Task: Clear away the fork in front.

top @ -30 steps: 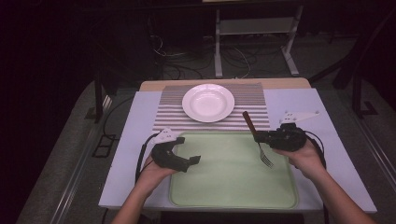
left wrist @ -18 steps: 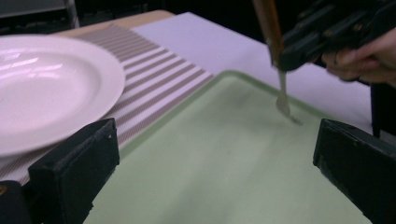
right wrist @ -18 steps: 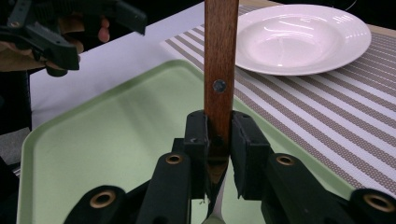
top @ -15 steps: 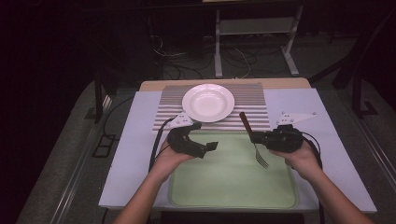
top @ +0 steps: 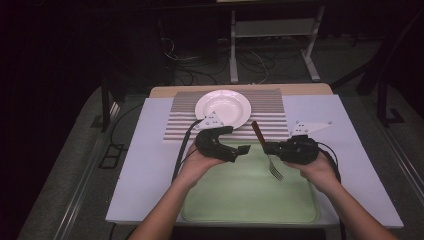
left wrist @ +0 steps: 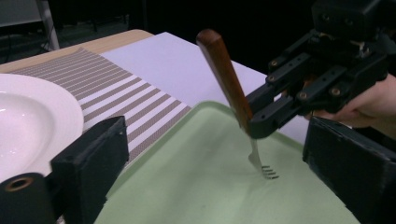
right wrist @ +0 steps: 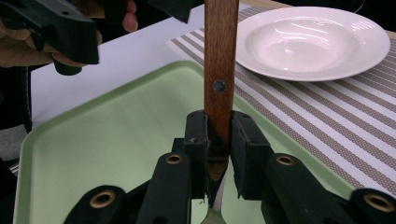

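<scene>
Fork (top: 265, 150) sits clamped in my right gripper (top: 270, 148), jaws pinched on the lower end of its wooden handle; the handle slants up toward the striped placemat (top: 270, 112) while the tines hang over the far right part of the green tray (top: 250, 195), near the desk's front edge. My left gripper (top: 241, 149) hovers over the tray's far left corner, jaws spread wide with nothing between them, having just been closing a little, pointing at the fork. White plate (top: 223, 107) rests on the placemat toward the desk's far edge.
</scene>
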Demonstrator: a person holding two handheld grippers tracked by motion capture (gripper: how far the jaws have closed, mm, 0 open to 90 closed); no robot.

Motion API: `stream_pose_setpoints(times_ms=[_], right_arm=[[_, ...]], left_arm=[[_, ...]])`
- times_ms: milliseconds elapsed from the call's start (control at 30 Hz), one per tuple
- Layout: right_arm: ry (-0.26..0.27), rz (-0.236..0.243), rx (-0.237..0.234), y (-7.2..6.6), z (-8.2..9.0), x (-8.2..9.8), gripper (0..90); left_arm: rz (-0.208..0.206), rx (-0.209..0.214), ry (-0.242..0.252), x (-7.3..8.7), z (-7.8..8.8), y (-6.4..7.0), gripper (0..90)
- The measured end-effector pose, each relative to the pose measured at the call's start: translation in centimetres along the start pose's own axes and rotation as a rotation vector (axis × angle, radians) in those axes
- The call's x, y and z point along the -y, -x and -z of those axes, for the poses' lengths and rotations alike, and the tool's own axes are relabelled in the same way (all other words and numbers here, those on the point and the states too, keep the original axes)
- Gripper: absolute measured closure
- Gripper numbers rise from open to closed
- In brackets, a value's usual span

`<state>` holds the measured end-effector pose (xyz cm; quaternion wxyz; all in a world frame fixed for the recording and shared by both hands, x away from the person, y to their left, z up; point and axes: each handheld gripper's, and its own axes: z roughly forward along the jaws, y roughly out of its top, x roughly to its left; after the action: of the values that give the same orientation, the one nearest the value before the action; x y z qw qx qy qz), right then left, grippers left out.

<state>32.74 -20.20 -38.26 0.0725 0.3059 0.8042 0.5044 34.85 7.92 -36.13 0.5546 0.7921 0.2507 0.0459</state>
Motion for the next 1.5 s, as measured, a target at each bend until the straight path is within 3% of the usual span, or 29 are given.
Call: stream_pose_setpoints(times_ms=[533, 933, 1133, 1500], right_arm=[[0.003, 0.026, -0.032, -1.6, -1.5, -0.5, 76.7], [0.019, 0.045, -0.04, -2.5, -2.3, -1.2, 76.7], [0.018, 0.05, -0.036, -2.6, -2.5, -1.3, 76.7], [0.019, 0.058, -0.031, -2.9, -2.7, -1.4, 76.6]], left_arm=[[0.031, 0.014, 0.021, -0.4, -0.9, 0.6, 32.7], [0.071, 0.007, 0.02, -0.2, -1.3, 0.8, 62.0], [0.081, 0.013, 0.022, -0.2, -1.3, 0.9, 71.2], [0.087, 0.039, 0.019, -0.3, -1.2, 0.9, 76.6]])
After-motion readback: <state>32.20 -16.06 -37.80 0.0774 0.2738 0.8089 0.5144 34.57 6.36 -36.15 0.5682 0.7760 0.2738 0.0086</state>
